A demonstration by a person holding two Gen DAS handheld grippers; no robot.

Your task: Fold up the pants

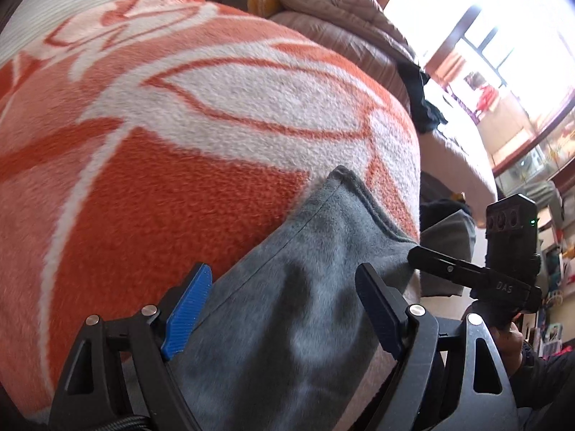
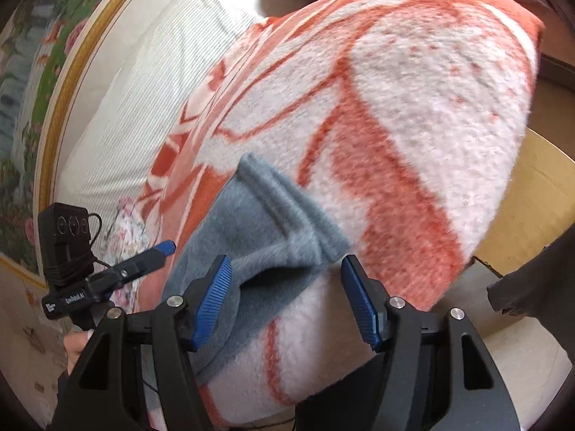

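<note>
Grey fleece pants [image 1: 305, 251] lie on an orange and white blanket [image 1: 179, 125] that covers a bed. My left gripper [image 1: 284, 305] hovers over them, its blue pads spread wide with the cloth running under and between them, neither pad pressing. At the right edge of that view my right gripper's black finger [image 1: 442, 264] reaches toward the same cloth. In the right wrist view the pants' folded hem end [image 2: 273, 215] sits just ahead of my right gripper [image 2: 287, 298], which is open; the cloth brushes only the left pad. The left gripper's blue fingertip [image 2: 165, 248] shows at the left.
A white ribbed pillow [image 2: 143, 89] and a gold-framed flower painting [image 2: 36, 72] lie beyond the blanket [image 2: 413, 107]. A brown quilt [image 1: 341, 28] and dark clothes [image 1: 424, 104] are heaped at the bed's far side. A tan board [image 2: 532, 208] stands past the bed edge.
</note>
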